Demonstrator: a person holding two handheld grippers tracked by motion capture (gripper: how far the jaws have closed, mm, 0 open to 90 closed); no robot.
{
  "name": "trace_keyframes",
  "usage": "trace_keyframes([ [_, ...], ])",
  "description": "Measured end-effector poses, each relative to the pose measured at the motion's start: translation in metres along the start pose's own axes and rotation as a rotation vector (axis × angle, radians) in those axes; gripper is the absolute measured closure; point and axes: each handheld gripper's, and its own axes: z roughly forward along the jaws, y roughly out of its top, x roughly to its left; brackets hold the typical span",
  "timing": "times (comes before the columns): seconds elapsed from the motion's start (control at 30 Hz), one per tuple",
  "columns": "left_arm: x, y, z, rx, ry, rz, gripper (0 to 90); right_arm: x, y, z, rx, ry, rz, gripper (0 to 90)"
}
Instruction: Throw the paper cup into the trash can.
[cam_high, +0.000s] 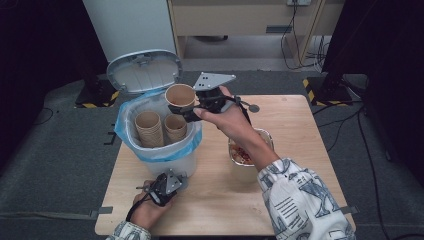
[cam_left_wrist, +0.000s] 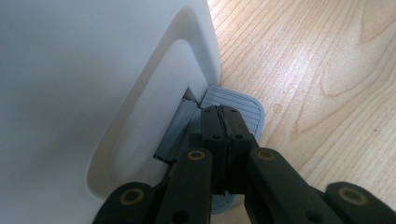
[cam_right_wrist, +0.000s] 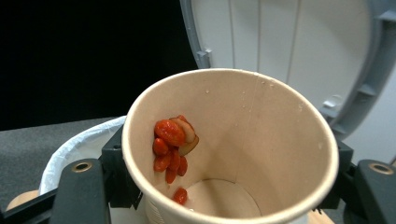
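From the high view, my right claw (cam_high: 186, 106) grips a paper cup (cam_high: 180, 96) by its wall and holds it over the open bin (cam_high: 159, 145), with stacked cups (cam_high: 149, 128) just below it and the raised lid (cam_high: 144, 71) beyond; a bowl (cam_high: 248, 150) of red food sits behind the claw, under my forearm. My left claw (cam_high: 163, 189) rests low against the bin's base on the tabletop (cam_high: 290, 125). In the left gripper view the jaws are pressed together, tips down on the grey pedal (cam_left_wrist: 236, 105); if I ease off or the tips slide off its ribbed face, I'd expect the lid to drop onto the cup and my right hand. In the right gripper view the jaws clamp the cup from both sides, and red scraps (cam_right_wrist: 172, 147) cling to its inner wall. Tipped carelessly, they could land on the liner (cam_right_wrist: 77, 147) edge or outside; squeezing harder may crumple the cup.
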Motion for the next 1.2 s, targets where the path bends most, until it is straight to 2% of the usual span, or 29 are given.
trace_keyframes([
  [0.3, 0.0, 0.0, 0.0, 0.0, -0.001, -0.001, 88.9, 0.008, -0.004, 0.013, 0.008, 0.039, 0.012, 28.9],
  [1.0, 0.0, 0.0, 0.0, -0.001, -0.002, -0.003, 88.8, 0.015, -0.017, 0.027, 0.057, 0.081, 0.034, 27.1],
  [1.07, 0.0, 0.0, 0.0, -0.002, -0.001, -0.003, 88.8, 0.016, -0.017, 0.029, 0.065, 0.083, 0.036, 24.8],
  [1.13, 0.0, 0.0, 0.0, -0.002, -0.002, -0.003, 88.8, 0.016, -0.018, 0.033, 0.075, 0.089, 0.058, 15.3],
  [1.2, 0.0, 0.0, 0.0, -0.002, -0.002, -0.003, 88.8, 0.016, -0.018, 0.035, 0.072, 0.094, 0.081, 11.7],
])
